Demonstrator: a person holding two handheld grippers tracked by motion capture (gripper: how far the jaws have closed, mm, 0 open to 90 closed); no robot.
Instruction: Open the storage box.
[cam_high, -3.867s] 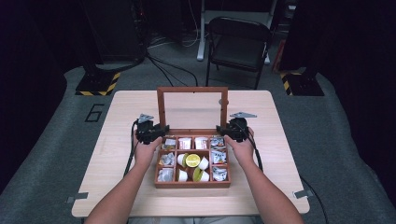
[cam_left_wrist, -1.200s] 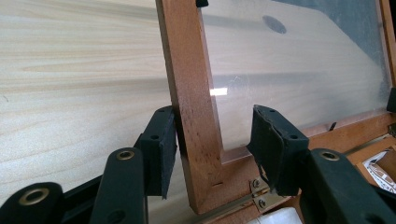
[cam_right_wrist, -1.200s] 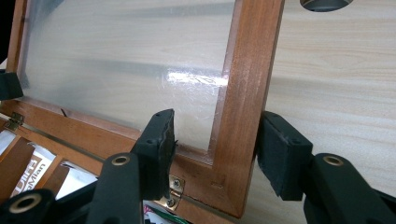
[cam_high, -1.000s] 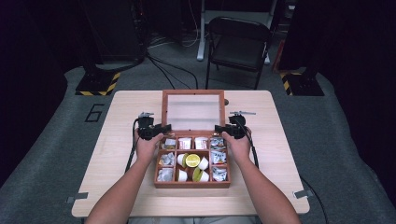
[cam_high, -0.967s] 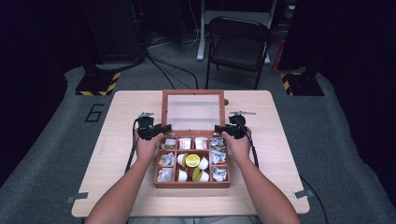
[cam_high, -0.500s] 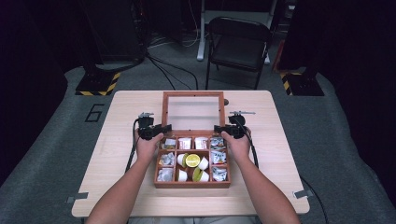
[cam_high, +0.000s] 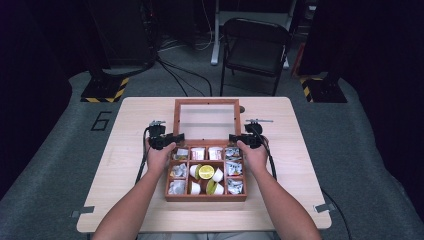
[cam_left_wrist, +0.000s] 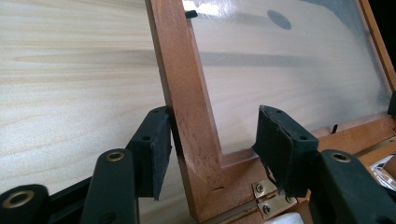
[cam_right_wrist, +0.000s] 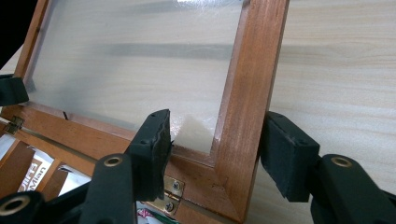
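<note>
Jaws of both grippers stand wide, straddling the side rails of the lid (cam_high: 206, 121), which leans back at the centre of the high view. Let your left gripper (cam_left_wrist: 212, 140) and right gripper (cam_right_wrist: 215, 140) lower it evenly, so the hinges (cam_right_wrist: 170, 193) don't twist.

In the left gripper view, the box lid (cam_left_wrist: 187, 93) runs off the top edge and the box's compartments are cut off at the bottom right corner. In the high view, packet labels in the box (cam_high: 206, 172) are too small to read; the person's forearms leave the bottom edge.
</note>
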